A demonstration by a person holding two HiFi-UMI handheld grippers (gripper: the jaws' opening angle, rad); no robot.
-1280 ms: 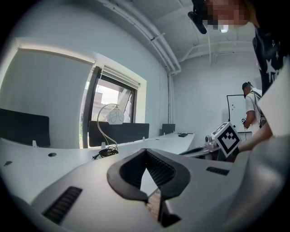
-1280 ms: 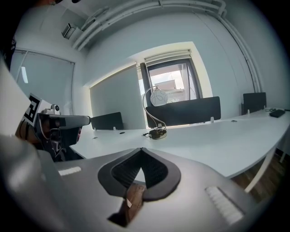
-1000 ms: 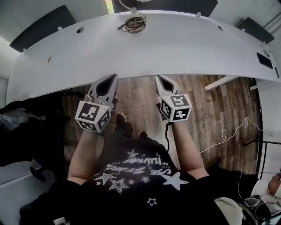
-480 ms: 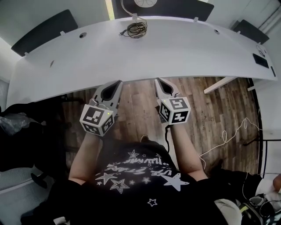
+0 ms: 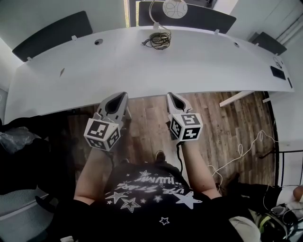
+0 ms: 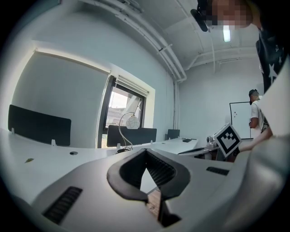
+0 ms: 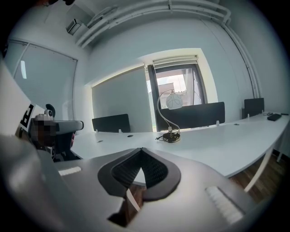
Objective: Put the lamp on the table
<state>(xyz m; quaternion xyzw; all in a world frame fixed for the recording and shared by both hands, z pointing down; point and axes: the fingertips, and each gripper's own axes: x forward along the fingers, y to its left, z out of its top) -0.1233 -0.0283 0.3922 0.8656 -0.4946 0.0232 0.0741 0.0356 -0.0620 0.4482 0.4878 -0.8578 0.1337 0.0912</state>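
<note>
The lamp (image 5: 174, 8) has a round white head on a thin curved neck. It stands at the far edge of the long white table (image 5: 199, 61), and its dark cable lies coiled (image 5: 160, 40) by its foot. My left gripper (image 5: 124, 94) and right gripper (image 5: 169, 95) are held side by side over the wooden floor, just short of the table's near edge. Both are shut and hold nothing. The left gripper view has the lamp (image 6: 132, 121) far beyond the closed jaws (image 6: 146, 150). In the right gripper view the lamp (image 7: 173, 102) and cable coil (image 7: 171, 136) also lie well ahead.
Dark partition panels (image 5: 52, 33) stand behind the table's far edge. A small black item (image 5: 277, 72) lies at the table's right end. Loose white cables (image 5: 246, 146) trail on the floor to the right. A person (image 6: 256, 113) stands far off by a whiteboard.
The head view has shifted so the table sits lower in the picture and the lamp's round head now shows. Both grippers remain shut, close to the near table edge.
</note>
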